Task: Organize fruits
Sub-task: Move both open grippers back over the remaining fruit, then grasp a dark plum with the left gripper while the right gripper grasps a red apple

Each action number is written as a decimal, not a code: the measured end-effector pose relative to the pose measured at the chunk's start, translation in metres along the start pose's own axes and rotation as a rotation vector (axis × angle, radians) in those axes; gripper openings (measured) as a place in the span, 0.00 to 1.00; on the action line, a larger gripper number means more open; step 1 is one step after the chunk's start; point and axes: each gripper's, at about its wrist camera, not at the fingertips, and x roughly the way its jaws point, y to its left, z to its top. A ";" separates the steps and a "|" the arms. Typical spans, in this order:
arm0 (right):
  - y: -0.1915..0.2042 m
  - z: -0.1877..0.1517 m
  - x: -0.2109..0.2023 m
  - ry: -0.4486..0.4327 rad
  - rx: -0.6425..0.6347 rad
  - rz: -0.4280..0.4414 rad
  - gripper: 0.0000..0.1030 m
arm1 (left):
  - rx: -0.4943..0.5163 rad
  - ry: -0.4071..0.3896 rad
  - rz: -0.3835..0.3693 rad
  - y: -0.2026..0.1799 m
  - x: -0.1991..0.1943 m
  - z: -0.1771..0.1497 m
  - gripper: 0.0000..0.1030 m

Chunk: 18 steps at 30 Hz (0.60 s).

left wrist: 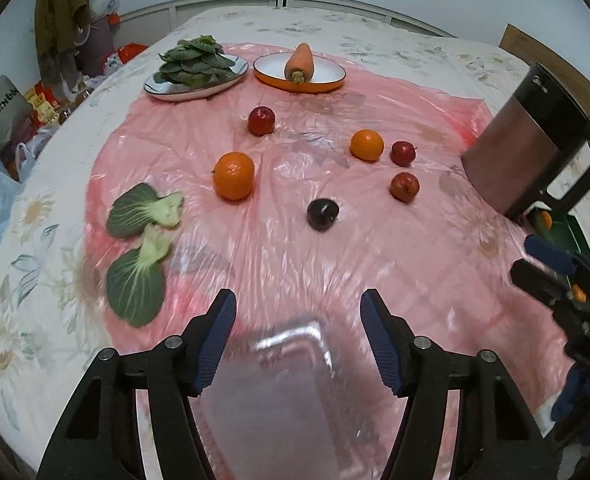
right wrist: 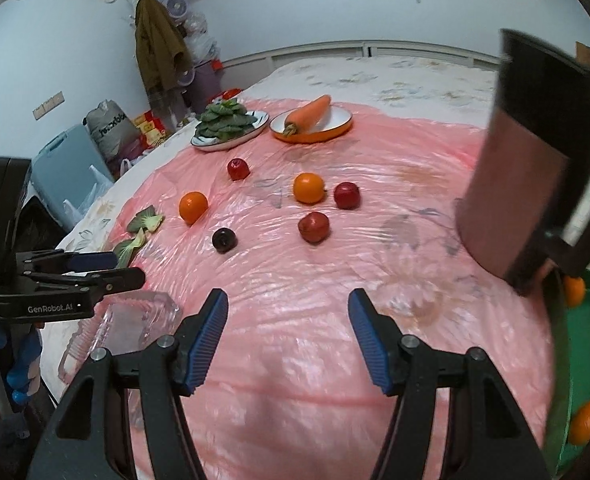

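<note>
Loose fruit lies on a pink plastic sheet: two oranges, three red fruits and a dark plum. My left gripper is open above a clear plastic tray, blurred, with nothing between its pads. In the right wrist view the tray sits just under the left gripper. My right gripper is open and empty over bare sheet, well short of the nearest red fruit and the plum.
At the far side, a carrot rests on an orange plate beside a plate of greens. Two loose green leaves lie on the left. A tall metal jug stands at right, by a green box holding oranges. Clutter fills the floor left of the bed.
</note>
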 end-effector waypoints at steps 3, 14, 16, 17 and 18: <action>-0.002 0.010 0.020 0.016 -0.007 0.012 0.89 | -0.006 0.010 -0.008 -0.001 0.014 0.014 0.53; -0.019 0.030 0.075 0.061 0.001 0.036 0.82 | 0.026 0.050 -0.019 -0.012 0.063 0.044 0.44; -0.020 0.032 0.082 0.066 -0.002 0.037 0.81 | 0.015 0.053 -0.022 -0.012 0.069 0.047 0.44; -0.021 0.034 0.086 0.068 -0.003 0.038 0.81 | 0.010 0.053 -0.024 -0.012 0.071 0.048 0.44; -0.021 0.036 0.089 0.070 -0.005 0.038 0.81 | 0.006 0.054 -0.026 -0.013 0.073 0.049 0.43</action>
